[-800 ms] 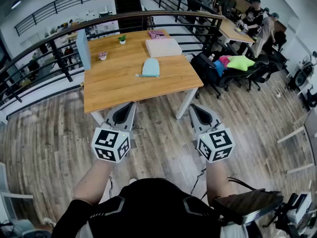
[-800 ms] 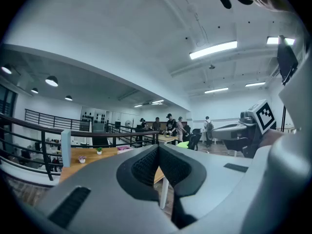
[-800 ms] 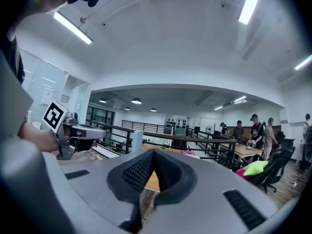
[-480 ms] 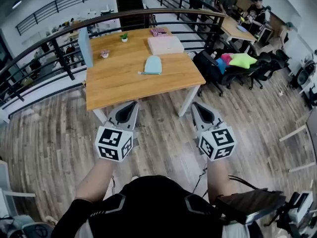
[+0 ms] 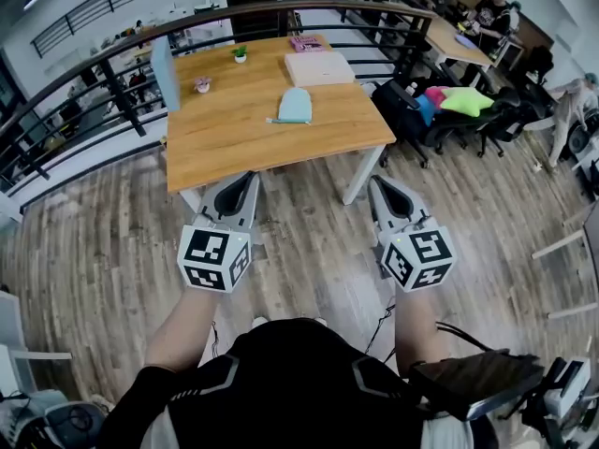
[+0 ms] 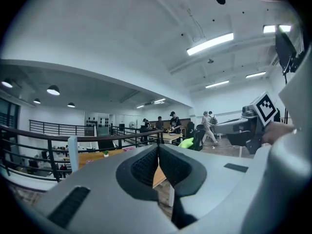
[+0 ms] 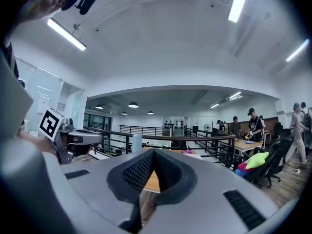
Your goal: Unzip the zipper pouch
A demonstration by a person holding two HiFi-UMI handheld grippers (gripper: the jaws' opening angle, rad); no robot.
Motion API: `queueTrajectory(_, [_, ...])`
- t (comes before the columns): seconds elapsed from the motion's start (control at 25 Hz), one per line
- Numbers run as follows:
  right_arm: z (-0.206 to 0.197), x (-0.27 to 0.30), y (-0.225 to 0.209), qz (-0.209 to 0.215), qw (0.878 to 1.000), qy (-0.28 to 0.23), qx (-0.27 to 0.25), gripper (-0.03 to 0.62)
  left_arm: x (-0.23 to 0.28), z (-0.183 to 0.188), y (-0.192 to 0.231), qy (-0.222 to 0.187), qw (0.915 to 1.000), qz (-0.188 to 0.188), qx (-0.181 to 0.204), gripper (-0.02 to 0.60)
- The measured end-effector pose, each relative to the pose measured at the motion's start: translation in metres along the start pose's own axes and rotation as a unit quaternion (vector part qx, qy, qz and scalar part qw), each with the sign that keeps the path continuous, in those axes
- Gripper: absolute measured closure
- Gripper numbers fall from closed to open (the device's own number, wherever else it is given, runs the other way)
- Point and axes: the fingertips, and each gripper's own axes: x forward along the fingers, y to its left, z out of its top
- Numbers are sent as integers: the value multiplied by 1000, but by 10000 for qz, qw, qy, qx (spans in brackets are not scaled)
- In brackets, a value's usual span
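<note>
A light blue zipper pouch lies flat near the middle of a wooden table ahead of me in the head view. My left gripper and right gripper are held side by side above the floor, short of the table's near edge and well away from the pouch. Both are shut with nothing between their pads. In the left gripper view my left gripper points at the table, and in the right gripper view my right gripper does the same; the pouch is hidden behind the jaws there.
On the table stand a white box, a pink item, two small potted plants and a blue upright panel. A black railing runs behind. Chairs and bags sit right of the table; people sit at another desk.
The table and pouch have shifted slightly right and nearer in the head view as I move toward them. Both grippers stay shut and keep their positions in front of me.
</note>
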Motion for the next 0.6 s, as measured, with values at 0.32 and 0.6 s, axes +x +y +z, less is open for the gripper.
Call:
queueTrajectory(0.32, [7,-3,-1,17,9999,-123,-47,572,-3,2,-4,-78,10000,-59,14,549])
queueTrajectory(0.6, [9,1,-9,14,9999,-120,-113,396,-1,6,1,-178,9998,33,-55,397])
